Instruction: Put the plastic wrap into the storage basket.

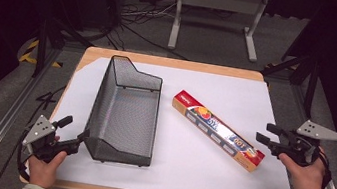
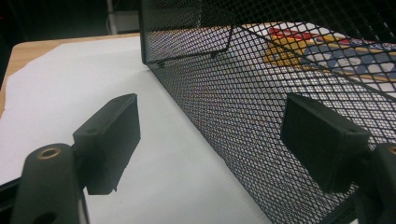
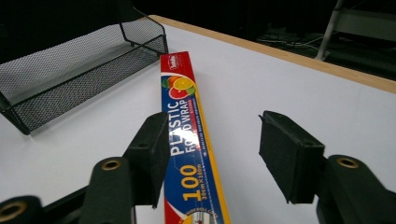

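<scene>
A black wire-mesh basket (image 1: 100,107) stands on the left half of the table, long side running away from me. A long red, yellow and blue plastic food wrap box (image 1: 217,129) lies diagonally to its right. My left gripper (image 1: 73,130) is open at the basket's near left corner. In the left gripper view the mesh wall (image 2: 233,93) runs up between the jaws of the left gripper (image 2: 212,105), close by the right-hand one. My right gripper (image 1: 265,133) is open at the box's near end. The box (image 3: 187,116) lies low between the jaws of the right gripper (image 3: 215,126), beside the left one.
A white sheet (image 1: 195,174) covers the wooden table (image 1: 171,62). A grey metal stand (image 1: 216,15) and cables lie on the floor beyond the far edge. Metal rails run along both sides of the table.
</scene>
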Demonstrator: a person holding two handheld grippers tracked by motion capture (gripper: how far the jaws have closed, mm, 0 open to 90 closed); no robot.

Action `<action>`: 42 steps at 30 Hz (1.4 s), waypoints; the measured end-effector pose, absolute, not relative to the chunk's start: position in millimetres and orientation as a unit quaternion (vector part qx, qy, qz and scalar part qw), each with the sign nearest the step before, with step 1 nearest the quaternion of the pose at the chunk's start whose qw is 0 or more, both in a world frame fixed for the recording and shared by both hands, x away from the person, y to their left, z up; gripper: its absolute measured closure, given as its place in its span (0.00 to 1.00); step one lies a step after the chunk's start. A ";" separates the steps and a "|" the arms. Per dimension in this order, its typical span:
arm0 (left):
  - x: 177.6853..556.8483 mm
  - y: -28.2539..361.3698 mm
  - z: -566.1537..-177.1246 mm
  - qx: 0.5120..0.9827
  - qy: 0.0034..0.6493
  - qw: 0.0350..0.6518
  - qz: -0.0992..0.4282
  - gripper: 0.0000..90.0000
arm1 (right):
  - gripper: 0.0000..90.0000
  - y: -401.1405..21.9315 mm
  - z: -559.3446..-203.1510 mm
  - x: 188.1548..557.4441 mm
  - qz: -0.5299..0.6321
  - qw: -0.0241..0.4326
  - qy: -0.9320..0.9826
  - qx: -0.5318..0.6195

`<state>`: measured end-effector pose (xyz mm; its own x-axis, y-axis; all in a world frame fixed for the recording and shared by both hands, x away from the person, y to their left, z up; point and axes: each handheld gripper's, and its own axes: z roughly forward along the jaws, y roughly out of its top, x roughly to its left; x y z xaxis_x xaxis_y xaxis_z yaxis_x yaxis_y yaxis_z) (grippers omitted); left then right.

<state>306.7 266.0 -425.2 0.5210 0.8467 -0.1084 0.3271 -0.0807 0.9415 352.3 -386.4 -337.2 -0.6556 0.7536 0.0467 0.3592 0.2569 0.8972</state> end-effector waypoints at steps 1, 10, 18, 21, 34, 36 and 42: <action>306.8 266.2 -425.2 0.693 0.424 0.529 0.245 0.23 | 0.49 -387.2 -336.4 354.2 0.488 0.202 0.767 0.365; 306.9 266.5 -425.1 0.692 0.425 0.528 0.246 0.23 | 0.58 -389.4 -337.3 371.6 0.477 0.180 0.776 0.372; 306.7 266.3 -425.0 0.691 0.426 0.528 0.248 0.23 | 0.53 -376.2 -342.6 382.6 0.442 0.171 0.793 0.384; 306.9 266.6 -425.1 0.691 0.427 0.527 0.248 0.23 | 0.72 -372.4 -351.2 386.6 0.408 0.167 0.806 0.395; 306.3 267.1 -425.3 0.690 0.431 0.525 0.251 0.23 | 1.00 -380.9 -393.4 400.3 0.308 0.111 0.827 0.457; 306.2 267.1 -425.3 0.689 0.431 0.525 0.251 0.23 | 1.00 -382.0 -396.9 400.8 0.301 0.099 0.828 0.462; 305.9 267.6 -425.2 0.688 0.433 0.525 0.251 0.23 | 1.00 -380.8 -402.4 397.7 0.291 0.078 0.831 0.468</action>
<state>305.9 267.6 -425.2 0.4986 0.8600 -0.1086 0.3319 -0.0737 0.9404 397.7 -380.8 -402.4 -0.5495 0.8231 0.1431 0.7329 0.3927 0.5556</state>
